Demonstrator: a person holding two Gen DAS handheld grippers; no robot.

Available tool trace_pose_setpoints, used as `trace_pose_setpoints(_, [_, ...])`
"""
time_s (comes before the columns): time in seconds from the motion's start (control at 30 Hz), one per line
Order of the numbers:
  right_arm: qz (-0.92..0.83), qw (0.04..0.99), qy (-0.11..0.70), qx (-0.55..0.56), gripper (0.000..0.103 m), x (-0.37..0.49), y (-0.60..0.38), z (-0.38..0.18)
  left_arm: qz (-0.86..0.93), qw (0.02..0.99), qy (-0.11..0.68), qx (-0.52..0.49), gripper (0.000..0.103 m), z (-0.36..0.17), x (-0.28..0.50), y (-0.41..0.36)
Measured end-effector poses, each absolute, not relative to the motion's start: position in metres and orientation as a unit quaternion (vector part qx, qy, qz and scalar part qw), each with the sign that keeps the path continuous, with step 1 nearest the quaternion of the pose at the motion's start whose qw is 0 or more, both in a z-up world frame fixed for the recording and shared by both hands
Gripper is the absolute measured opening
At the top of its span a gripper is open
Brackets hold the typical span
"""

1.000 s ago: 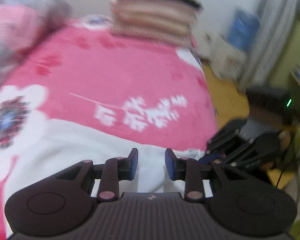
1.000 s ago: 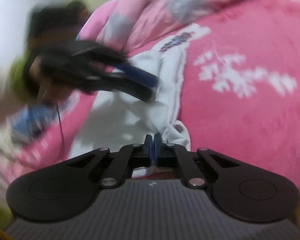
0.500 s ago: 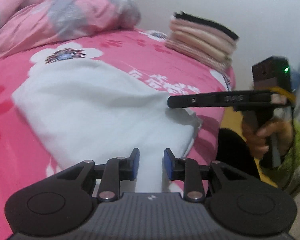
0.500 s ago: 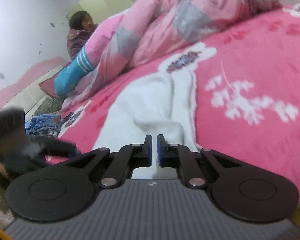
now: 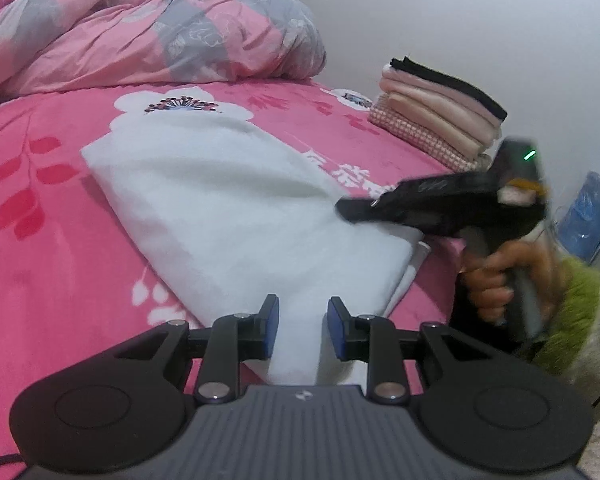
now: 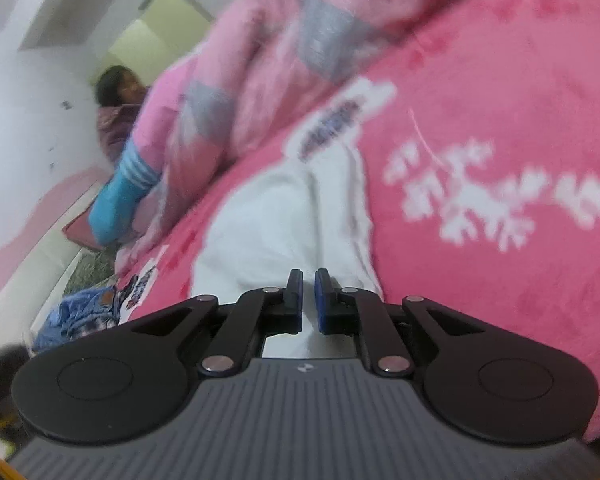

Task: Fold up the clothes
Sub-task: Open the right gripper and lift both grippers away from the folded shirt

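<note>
A folded white garment (image 5: 236,216) lies on the pink floral blanket (image 5: 52,248). The left gripper (image 5: 299,322) hovers over its near end, jaws spread and empty. The right gripper (image 6: 308,300) has its jaws almost pressed together, pinching nothing.

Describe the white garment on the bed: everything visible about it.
The white garment is plain, soft, slightly fuzzy-looking cloth, folded into a long slab with layered edges showing at its near right corner. It lies flat on the pink bedspread, running from a printed flower toward the left gripper, whose open fingers frame its near end. The right gripper hovers at its right edge; contact is unclear.
</note>
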State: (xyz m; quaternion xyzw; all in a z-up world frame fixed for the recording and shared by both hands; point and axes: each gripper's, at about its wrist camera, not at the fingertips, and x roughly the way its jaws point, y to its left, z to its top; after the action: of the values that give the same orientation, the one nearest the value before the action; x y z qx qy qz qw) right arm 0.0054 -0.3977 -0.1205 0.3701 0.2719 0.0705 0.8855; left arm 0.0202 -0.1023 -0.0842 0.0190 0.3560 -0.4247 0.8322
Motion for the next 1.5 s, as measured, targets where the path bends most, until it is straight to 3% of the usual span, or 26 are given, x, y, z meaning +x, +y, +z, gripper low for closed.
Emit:
trace_pose_setpoints(0.07, [0.069,0.866,0.262,0.420,0.000,0.005,-0.408,-0.134,-0.422,0.834,0.354,0.015,0.028,-0.082,0.018,-0.098])
trace_pose_setpoints(0.17, [0.078,0.849,0.237,0.467,0.008,-0.005,-0.416,-0.128,-0.423,0.836,0.350,0.000,0.029,-0.074,0.009,-0.087])
trace_pose_setpoints(0.4, [0.107,0.851,0.199,0.474,0.011,-0.035,-0.414,-0.102,-0.405,0.850,0.337,-0.014,0.037,-0.053,-0.033,-0.057])
trace_pose_setpoints(0.7, [0.126,0.921,0.239,0.282,0.012,-0.058,-0.353,-0.079,-0.351,0.874,0.336,-0.002,0.044,-0.048,-0.050,-0.042])
trace_pose_setpoints(0.93, [0.076,0.958,0.264,0.087,0.017,-0.064,-0.308,-0.078,-0.319,0.888,0.330,0.036,0.059,-0.053,-0.031,-0.067])
trace_pose_setpoints(1.07, [0.080,0.962,0.253,0.059,0.017,-0.072,-0.296,-0.067,-0.305,0.890,0.338,0.028,0.066,-0.055,-0.022,-0.071])
trace_pose_setpoints(1.23, [0.060,0.969,0.232,0.063,0.026,-0.077,-0.296,-0.049,-0.290,0.891,0.348,0.016,0.077,-0.054,-0.021,-0.066])
trace_pose_setpoints(1.37, [0.044,0.967,0.233,0.094,0.033,-0.077,-0.304,-0.046,-0.275,0.892,0.360,0.000,0.078,-0.051,-0.018,-0.056])
trace_pose_setpoints(1.43, [0.040,0.965,0.235,0.111,0.045,-0.074,-0.307,-0.046,-0.268,0.893,0.361,-0.007,0.079,-0.047,-0.018,-0.050])
trace_pose_setpoints(1.5, [0.038,0.964,0.233,0.122,0.048,-0.073,-0.308,-0.046,-0.263,0.899,0.351,-0.011,0.083,-0.039,-0.018,-0.042])
